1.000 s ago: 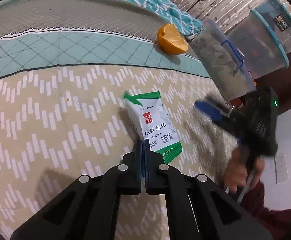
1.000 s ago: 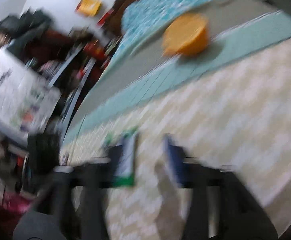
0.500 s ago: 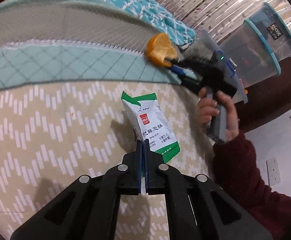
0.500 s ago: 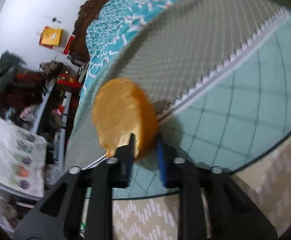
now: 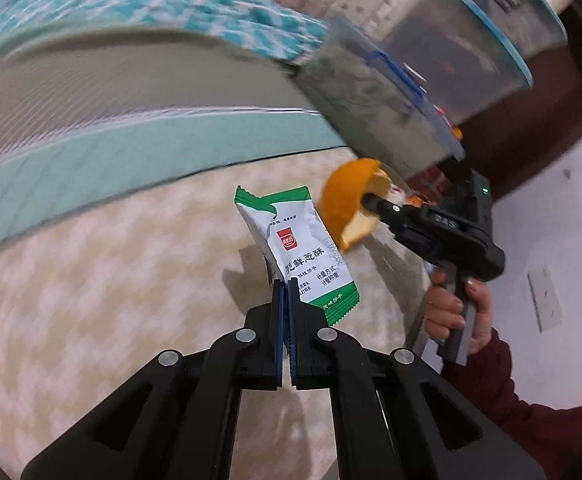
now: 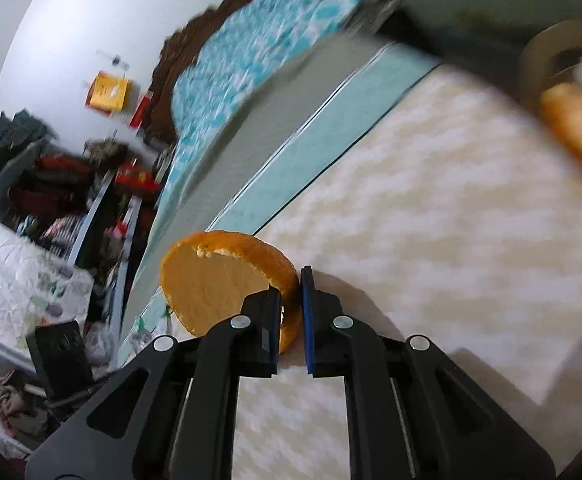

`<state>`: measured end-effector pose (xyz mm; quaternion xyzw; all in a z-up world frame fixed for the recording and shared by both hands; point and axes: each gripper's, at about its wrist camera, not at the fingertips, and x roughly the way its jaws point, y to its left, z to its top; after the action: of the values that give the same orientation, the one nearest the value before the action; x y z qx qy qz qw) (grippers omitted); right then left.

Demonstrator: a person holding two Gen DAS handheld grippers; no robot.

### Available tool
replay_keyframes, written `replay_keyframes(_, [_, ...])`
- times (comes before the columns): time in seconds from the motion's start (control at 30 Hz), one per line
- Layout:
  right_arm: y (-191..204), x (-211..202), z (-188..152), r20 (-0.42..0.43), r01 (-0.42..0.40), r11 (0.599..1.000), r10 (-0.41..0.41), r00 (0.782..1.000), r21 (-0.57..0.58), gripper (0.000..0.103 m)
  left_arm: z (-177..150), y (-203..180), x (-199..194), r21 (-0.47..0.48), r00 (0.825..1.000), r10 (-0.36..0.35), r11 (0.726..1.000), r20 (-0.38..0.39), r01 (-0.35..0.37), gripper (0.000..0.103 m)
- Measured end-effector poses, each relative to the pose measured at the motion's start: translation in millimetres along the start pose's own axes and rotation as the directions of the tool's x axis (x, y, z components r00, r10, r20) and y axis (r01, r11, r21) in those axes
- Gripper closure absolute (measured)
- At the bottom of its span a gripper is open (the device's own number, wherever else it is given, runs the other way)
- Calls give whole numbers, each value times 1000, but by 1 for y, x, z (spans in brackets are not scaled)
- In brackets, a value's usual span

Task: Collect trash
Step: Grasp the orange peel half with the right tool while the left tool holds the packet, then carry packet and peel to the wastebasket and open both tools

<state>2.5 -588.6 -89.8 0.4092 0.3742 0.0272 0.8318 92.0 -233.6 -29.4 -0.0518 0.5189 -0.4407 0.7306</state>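
Observation:
My left gripper (image 5: 284, 286) is shut on the lower edge of a white and green snack wrapper (image 5: 297, 250) and holds it above the zigzag-patterned bedspread (image 5: 111, 280). My right gripper (image 6: 290, 276) is shut on an orange peel (image 6: 215, 280) and holds it in the air over the bed. In the left wrist view the right gripper (image 5: 371, 200) with the peel (image 5: 349, 200) is just right of the wrapper.
Clear plastic bins with blue rims (image 5: 463, 48) stand at the bed's right side. Another orange peel piece (image 6: 575, 136) and a tape roll (image 6: 559, 52) lie at the far right of the right wrist view. Cluttered shelves (image 6: 71, 200) stand beyond the bed.
My right gripper closed on the orange peel at the far edge and carried it back toward the wrapper. My left gripper has lifted the wrapper and both views have swung.

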Motion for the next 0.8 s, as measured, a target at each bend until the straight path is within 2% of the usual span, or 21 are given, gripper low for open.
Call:
replay_keyframes(0.1, [-34,-55,19,128,57,997,-64,990,53,91,34,-46,38,105,999,-32,994,-25,34,101])
replay_keyframes(0.17, [-55,-87,28,200,113,990,-128,971,81,91,54,-78,65,173,998,-45,984,-39,51,101])
replay_keyframes(0.23, [-75,-116,36,260,200,975,-220,940,102,91,73,-114,98,237,996,-61,969,-63,74,101])
replay_keyframes(0.33, [-96,-127,48,261,286,953,-302,917,101,90,96,-163,150,314,993,-62,945,-97,89,101])
replay_keyframes(0.43, [-112,-112,56,207,408,911,-411,888,60,86,110,-199,193,355,990,-57,930,-128,100,101])
replay_keyframes(0.5, [-115,-112,56,218,397,916,-399,891,54,75,115,-213,215,371,989,-43,924,-143,93,101])
replay_keyframes(0.53, [-116,-120,53,263,392,918,-393,881,56,54,118,-220,228,375,987,-38,922,-157,95,101])
replay_keyframes(0.57, [-118,-134,48,327,407,912,-401,856,52,22,118,-224,236,377,985,-35,921,-167,96,101])
replay_keyframes(0.6, [-114,-141,45,375,434,900,-418,827,45,17,119,-228,245,381,985,-26,920,-173,91,101])
replay_keyframes(0.63, [-110,-150,42,412,472,881,-443,796,35,18,120,-231,254,386,984,-15,918,-180,85,101])
replay_keyframes(0.67, [-109,-160,39,444,484,874,-450,775,42,22,119,-232,260,388,983,-9,918,-185,81,101])
replay_keyframes(0.77, [-112,-189,29,523,447,889,-430,736,102,24,121,-234,284,380,980,22,923,-197,56,100])
replay_keyframes(0.8, [-115,-198,24,543,428,895,-422,726,124,24,121,-233,291,381,980,45,924,-194,33,97])
